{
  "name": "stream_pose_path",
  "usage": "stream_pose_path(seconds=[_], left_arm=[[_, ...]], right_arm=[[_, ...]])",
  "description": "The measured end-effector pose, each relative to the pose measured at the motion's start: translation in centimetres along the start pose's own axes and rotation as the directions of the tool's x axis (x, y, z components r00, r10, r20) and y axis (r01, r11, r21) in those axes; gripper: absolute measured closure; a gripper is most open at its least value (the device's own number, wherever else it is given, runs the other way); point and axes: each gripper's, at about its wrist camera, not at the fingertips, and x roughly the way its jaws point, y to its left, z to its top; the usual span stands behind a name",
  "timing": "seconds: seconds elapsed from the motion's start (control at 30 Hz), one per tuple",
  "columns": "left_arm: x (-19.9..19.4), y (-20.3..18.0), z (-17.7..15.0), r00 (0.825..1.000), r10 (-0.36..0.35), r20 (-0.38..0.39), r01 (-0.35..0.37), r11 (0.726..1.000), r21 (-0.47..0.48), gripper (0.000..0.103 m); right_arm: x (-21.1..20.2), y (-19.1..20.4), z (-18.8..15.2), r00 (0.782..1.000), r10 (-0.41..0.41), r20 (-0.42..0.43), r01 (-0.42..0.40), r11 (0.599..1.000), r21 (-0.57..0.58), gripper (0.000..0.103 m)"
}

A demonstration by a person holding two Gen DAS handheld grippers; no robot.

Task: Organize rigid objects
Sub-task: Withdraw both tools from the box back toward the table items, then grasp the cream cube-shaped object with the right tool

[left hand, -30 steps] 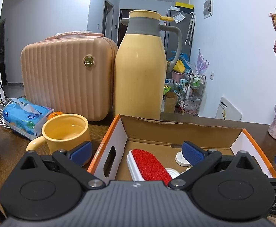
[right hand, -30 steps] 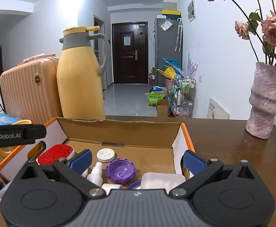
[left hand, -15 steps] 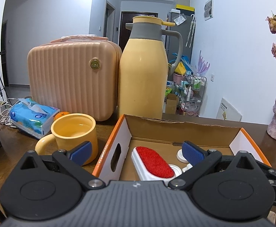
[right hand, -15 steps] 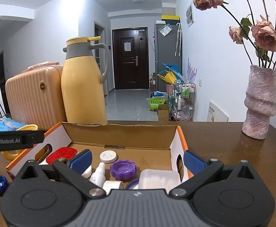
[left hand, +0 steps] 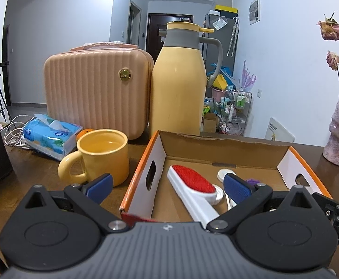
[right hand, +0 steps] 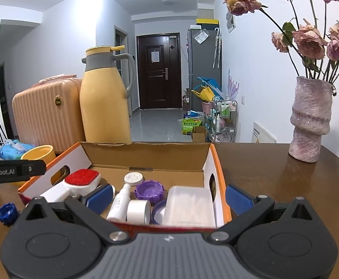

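An open cardboard box with orange rims stands on the brown table. It holds a white brush with a red pad, a white bottle, a purple cap, a roll of white tape and a clear plastic tub. A blue cap lies on the table left of the box. My left gripper is open and empty at the box's near left corner. My right gripper is open and empty over the box's near edge.
A yellow mug, a blue tissue pack, a peach case and a yellow thermos jug stand left of and behind the box. A pink vase with dried roses stands at the right.
Both grippers have pulled back and risen a little from the box; more of its contents and the blue cap now show. Both stay open.
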Motion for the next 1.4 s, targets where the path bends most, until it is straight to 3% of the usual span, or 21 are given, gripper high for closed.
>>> stream_pose_path(seconds=[0.57, 0.93, 1.1, 1.4], left_arm=[[-4.7, 0.7, -3.8, 0.999, -0.008, -0.036, 0.009, 1.0, 0.023, 0.0], [-6.8, 1.2, -6.1, 0.997, -0.02, -0.07, 0.023, 0.999, 0.038, 0.0], [-7.4, 1.3, -6.8, 0.997, -0.026, -0.078, 0.03, 0.998, 0.049, 0.0], [-7.4, 2.2, -6.8, 0.996, -0.019, -0.086, 0.024, 0.999, 0.049, 0.0]], right_arm=[[-5.0, 0.2, -3.2, 1.0, 0.01, -0.011, -0.01, 1.0, 0.004, 0.0], [-6.6, -1.0, -6.1, 0.998, -0.026, -0.06, 0.026, 1.0, 0.001, 0.0], [-6.2, -1.6, -6.5, 0.995, -0.038, -0.091, 0.037, 0.999, -0.007, 0.0], [-1.9, -2.6, -6.5, 0.98, -0.082, -0.183, 0.078, 0.996, -0.031, 0.002]])
